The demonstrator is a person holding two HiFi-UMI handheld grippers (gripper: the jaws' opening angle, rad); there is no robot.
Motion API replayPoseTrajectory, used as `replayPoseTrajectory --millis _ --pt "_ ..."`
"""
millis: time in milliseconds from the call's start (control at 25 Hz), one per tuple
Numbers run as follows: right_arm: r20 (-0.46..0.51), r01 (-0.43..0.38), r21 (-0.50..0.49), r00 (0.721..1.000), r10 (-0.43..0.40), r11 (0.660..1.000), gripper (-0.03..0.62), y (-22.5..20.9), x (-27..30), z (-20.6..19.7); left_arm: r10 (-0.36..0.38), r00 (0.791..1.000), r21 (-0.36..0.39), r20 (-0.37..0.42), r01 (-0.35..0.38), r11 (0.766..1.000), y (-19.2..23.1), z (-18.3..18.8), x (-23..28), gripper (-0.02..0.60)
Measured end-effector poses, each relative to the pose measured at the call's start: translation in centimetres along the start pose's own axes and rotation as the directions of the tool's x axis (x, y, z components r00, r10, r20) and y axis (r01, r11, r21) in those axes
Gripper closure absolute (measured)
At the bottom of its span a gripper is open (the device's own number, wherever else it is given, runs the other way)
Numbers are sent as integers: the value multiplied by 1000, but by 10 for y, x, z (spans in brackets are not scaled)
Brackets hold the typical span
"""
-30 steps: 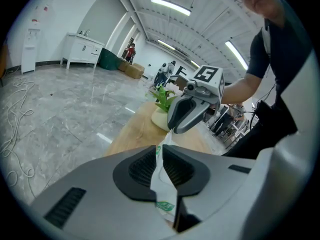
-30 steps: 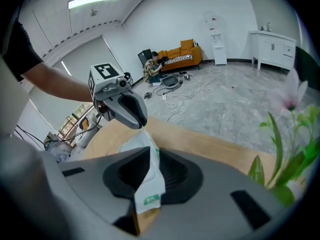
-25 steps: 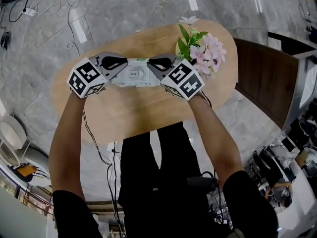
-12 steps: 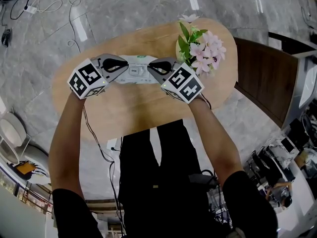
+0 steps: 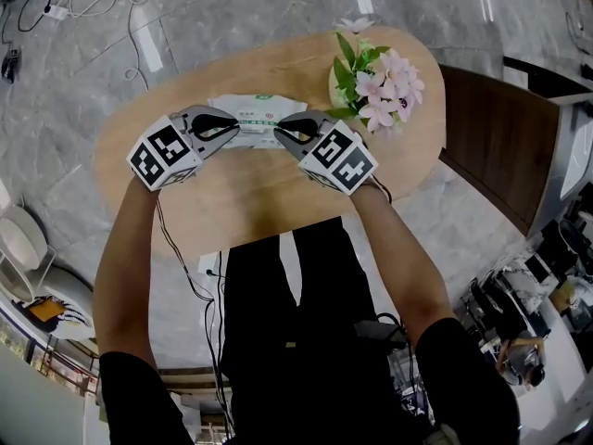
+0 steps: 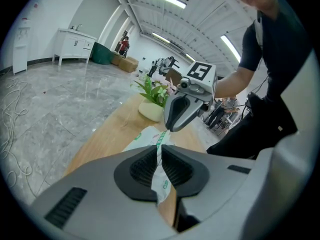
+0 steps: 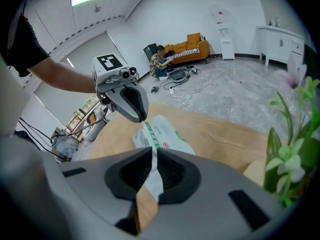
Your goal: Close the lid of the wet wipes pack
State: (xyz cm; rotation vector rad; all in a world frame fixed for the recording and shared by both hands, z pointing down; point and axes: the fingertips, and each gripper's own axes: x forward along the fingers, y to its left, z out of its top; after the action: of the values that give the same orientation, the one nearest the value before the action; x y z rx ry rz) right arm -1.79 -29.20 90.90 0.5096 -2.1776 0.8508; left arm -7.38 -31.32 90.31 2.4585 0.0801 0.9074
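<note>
The wet wipes pack (image 5: 248, 115) stretched over the middle of the table (image 5: 232, 207), with the left gripper (image 5: 233, 128) clamped on its left end and the right gripper (image 5: 281, 130) on its right. A pot of flowers (image 5: 375, 86) stood just right of the pack, beyond the right gripper.

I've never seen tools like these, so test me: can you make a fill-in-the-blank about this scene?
The left tongs and right tongs each pinch one end of the ___.
The oval table looks made of ___.
The flowers stand nearer the ___ tongs.
Missing words: wet wipes pack; wood; right.
</note>
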Motion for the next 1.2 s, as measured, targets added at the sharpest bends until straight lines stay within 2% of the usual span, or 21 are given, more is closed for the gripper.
replayPoseTrajectory --millis 200,400,560,680,840,1040,1200 --pt "-19 -16 3 1000 16 1000 554 5 6 -8 5 1000 -9 -12 -5 1000 -3 -9 2 549" --pt "-23 -43 54 999 44 998 554 8 12 -15 9 1000 -15 -20 -9 1000 -5 -17 5 552" --pt "9 -75 105 997 74 992 554 10 14 -14 20 999 -15 -25 -21 1000 -4 -20 11 552" --pt "37 -68 137 997 64 988 554 6 16 -9 34 999 -16 -31 -34 999 -3 -23 17 554" --pt "46 -43 130 998 37 991 560 4 22 -4 85 996 -7 -34 -86 996 3 -22 23 554" --pt "45 -28 108 999 24 994 565 9 31 0 157 985 65 -78 -152 986 6 -24 28 554" --pt "23 -7 90 1000 5 996 572 9 39 -3 191 977 72 -96 -185 980 6 -26 31 554"
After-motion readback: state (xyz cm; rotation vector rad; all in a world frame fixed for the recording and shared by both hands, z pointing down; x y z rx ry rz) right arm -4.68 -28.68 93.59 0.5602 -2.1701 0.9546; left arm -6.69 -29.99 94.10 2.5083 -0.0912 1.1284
